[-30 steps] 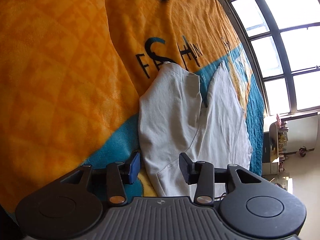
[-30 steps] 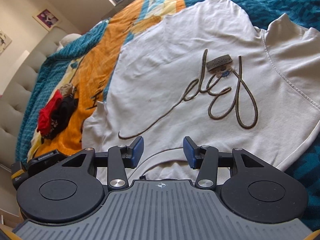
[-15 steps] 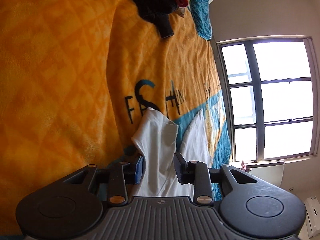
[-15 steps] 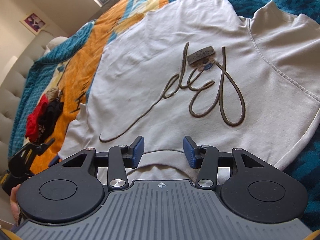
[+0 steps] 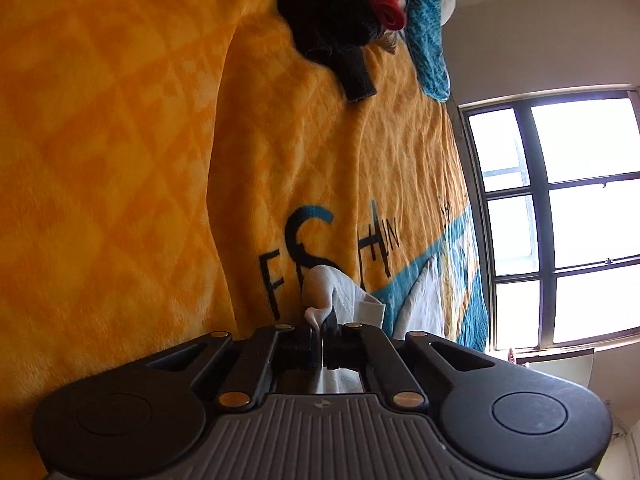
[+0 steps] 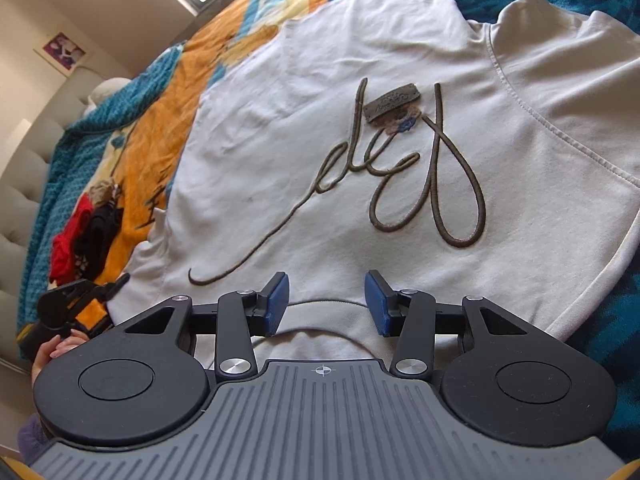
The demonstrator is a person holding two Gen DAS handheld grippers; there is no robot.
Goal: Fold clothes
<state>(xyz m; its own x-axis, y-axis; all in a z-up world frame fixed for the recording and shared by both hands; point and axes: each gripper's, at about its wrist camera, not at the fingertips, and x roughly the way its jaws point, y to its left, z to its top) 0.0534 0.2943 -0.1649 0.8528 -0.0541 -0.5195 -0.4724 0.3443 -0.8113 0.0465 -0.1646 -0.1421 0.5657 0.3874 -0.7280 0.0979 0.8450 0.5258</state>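
Note:
A cream sweatshirt (image 6: pixel 320 120) with brown cord lettering and a small leather patch lies spread face up on the bed. My right gripper (image 6: pixel 326 302) is open just above its neckline, blue pads (image 6: pixel 278 300) apart with nothing between them. My left gripper (image 5: pixel 322 326) is shut on a bunched piece of the sweatshirt's sleeve (image 5: pixel 344 292), which pokes up between the closed fingers. In the right wrist view the left gripper (image 6: pixel 80 300) sits at the sleeve's end on the left, held by a hand (image 6: pixel 56 350).
An orange and teal blanket (image 5: pixel 120 160) with dark lettering covers the bed. A pile of red and black clothes (image 5: pixel 340 12) lies further up it, also visible as a clothes pile (image 6: pixel 84 232). A large window (image 5: pixel 560 220) and a tufted headboard (image 6: pixel 24 200) border the bed.
My left gripper went from open around the sleeve to shut on it, and its view tilted up toward the clothes pile. My right gripper stayed open and shifted slightly over the neckline.

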